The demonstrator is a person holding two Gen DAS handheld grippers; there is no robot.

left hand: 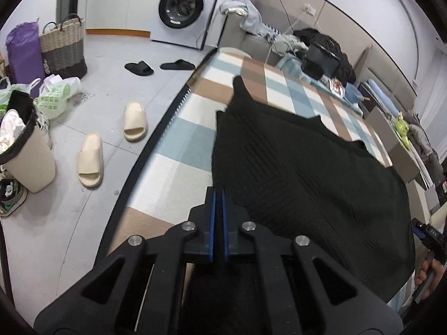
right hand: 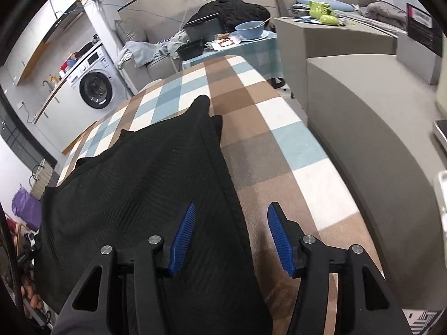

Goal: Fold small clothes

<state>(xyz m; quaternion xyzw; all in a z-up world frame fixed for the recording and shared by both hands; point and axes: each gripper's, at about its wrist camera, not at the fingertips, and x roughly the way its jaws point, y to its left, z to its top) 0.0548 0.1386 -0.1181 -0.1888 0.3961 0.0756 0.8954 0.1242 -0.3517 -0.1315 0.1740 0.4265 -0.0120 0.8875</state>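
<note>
**Near hem first, then the fold**

Left gripper (left hand: 218, 195) has its jaws nearly together at the black garment's (left hand: 307, 173) near-left edge; whether cloth is pinched, I cannot tell. Right gripper (right hand: 229, 217) gapes wide astride the right edge. Garment lies on the checked bench (right hand: 279, 139); grip both near corners evenly before lifting toward the far strap.

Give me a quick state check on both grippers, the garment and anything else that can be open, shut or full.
left gripper: shut, fingers nearly touching at the garment's near edge
right gripper: open, straddling the garment's right edge
black garment: spread flat on the checked cloth
washing machine: door shut
bin: full
</note>
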